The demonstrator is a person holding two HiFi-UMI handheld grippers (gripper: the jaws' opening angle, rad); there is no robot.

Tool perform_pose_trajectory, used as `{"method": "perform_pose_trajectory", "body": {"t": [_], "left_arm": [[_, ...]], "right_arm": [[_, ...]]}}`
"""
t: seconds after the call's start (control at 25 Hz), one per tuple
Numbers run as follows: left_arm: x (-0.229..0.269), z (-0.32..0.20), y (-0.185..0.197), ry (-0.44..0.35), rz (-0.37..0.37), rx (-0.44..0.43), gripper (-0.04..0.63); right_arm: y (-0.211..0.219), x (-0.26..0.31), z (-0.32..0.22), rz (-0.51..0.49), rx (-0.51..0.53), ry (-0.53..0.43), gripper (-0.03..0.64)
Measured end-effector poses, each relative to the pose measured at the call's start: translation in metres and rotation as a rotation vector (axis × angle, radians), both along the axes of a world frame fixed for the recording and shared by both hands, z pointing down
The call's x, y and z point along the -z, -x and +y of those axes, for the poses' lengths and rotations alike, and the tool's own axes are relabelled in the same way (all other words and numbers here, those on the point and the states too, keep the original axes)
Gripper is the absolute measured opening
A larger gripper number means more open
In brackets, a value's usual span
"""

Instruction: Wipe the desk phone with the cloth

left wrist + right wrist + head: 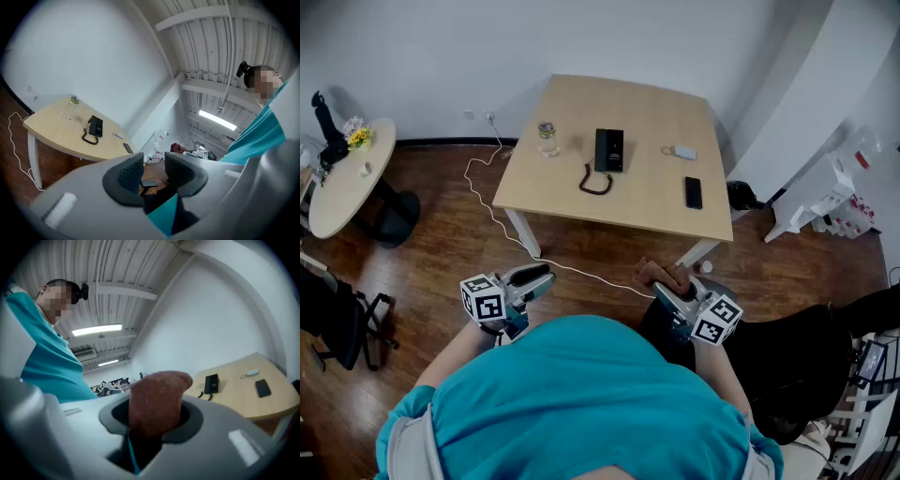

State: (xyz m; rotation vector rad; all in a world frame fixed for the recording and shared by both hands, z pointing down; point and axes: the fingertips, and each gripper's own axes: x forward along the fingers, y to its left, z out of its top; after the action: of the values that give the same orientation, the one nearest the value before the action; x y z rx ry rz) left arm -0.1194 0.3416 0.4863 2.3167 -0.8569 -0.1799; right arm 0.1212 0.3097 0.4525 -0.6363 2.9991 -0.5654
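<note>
The black desk phone (608, 150) lies near the middle of the light wooden desk (647, 202), its coiled cord (594, 181) curling toward the front edge. It also shows far off in both gripper views: phone (95, 125), phone (211, 382). My right gripper (664, 277) is shut on a brown cloth (661, 275), which fills the gap between the jaws as a folded wad (157, 401). My left gripper (536, 277) is open with nothing between its ribbed pads (130, 171). Both grippers are held close to the person's body, well short of the desk.
On the desk stand a glass jar (547, 138), a small white object (682, 152) and a dark smartphone (693, 192). A white cable (502, 220) trails across the wooden floor. A round table (347, 173) sits at left, a white rack (818, 197) at right.
</note>
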Motion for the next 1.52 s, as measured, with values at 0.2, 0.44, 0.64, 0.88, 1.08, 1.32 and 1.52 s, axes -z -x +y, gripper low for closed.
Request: {"method": "perform_pose_trajectory", "body": {"t": [0.2,0.44,0.64,0.88,1.08,1.32,1.52], "left_arm": [[-0.005,-0.027,0.001,0.015,0.031,0.001,0.152],[-0.018,-0.104,0.045,-0.003,0.065,-0.015,0.152],[-0.017,-0.186,0.088,-0.006,0.074,-0.101,0.152],[-0.022,-0.28,0.098,0.001,0.068,-0.183,0.152],[-0.049,-0.348,0.066,0.063,0.021,-0.185,0.18],[-0.085,-0.421,0.023,0.187,-0.042,-0.063,0.225],[-0.118,-0.47,0.011,0.285,-0.114,-0.003,0.255]], "right_arm": [[0.005,-0.008,-0.029,0.006,0.009,0.012,0.138],[0.051,-0.009,-0.095,0.034,-0.003,-0.001,0.138],[0.093,0.014,-0.164,0.037,-0.084,-0.011,0.138],[0.11,0.028,-0.224,0.05,-0.137,-0.009,0.138],[0.077,0.014,-0.281,0.029,-0.135,0.027,0.138],[0.029,0.0,-0.365,0.01,0.01,0.006,0.138],[0.015,-0.003,-0.417,0.01,0.104,0.018,0.138]]}}
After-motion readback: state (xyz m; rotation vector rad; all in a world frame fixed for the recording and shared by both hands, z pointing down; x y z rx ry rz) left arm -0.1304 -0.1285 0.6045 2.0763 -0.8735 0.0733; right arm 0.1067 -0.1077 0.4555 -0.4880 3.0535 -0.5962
